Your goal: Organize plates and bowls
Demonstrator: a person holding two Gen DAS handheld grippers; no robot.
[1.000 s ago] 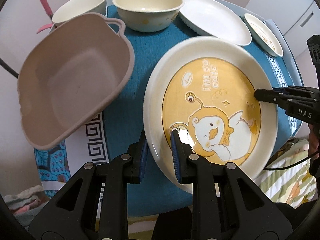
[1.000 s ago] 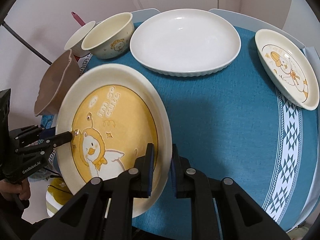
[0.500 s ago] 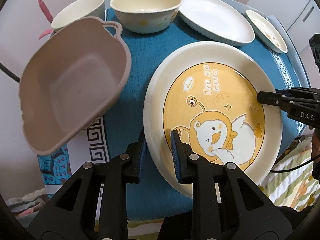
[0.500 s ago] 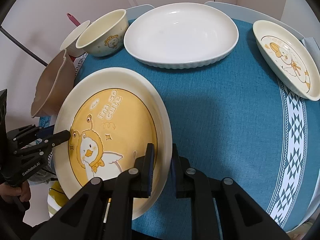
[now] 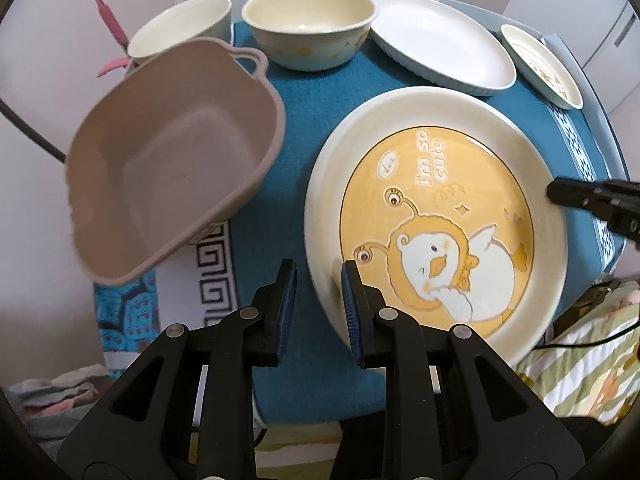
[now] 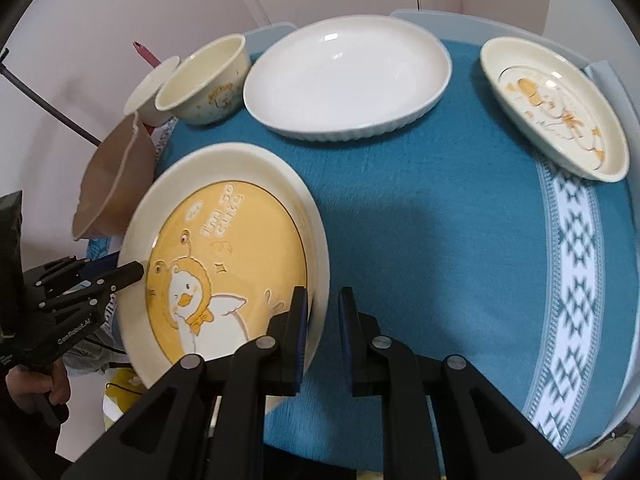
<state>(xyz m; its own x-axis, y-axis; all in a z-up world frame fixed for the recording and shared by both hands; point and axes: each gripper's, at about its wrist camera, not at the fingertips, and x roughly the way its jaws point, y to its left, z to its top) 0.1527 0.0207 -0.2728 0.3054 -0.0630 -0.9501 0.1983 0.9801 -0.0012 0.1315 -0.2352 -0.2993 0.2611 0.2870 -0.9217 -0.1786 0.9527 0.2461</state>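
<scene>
A large cream plate with a yellow duck picture (image 5: 436,216) (image 6: 228,248) hangs tilted over the near part of the blue tablecloth (image 6: 440,220). My left gripper (image 5: 320,306) is shut on its near rim. My right gripper (image 6: 323,320) is shut on the opposite rim, and its tip shows in the left wrist view as the right gripper (image 5: 576,196). The right wrist view shows the left gripper (image 6: 120,272) at the plate's left edge, with a hand below it.
A beige plastic basin (image 5: 168,184) (image 6: 116,184) overhangs the table's left side. Two cream bowls (image 5: 308,28) (image 5: 180,32), a white oval dish (image 5: 440,48) (image 6: 348,76) and a small duck plate (image 5: 540,64) (image 6: 552,108) stand along the far side.
Both grips have held on the duck plate. The left wrist view has tipped a little, so the far dishes sit lower in it. The plate has barely shifted.
</scene>
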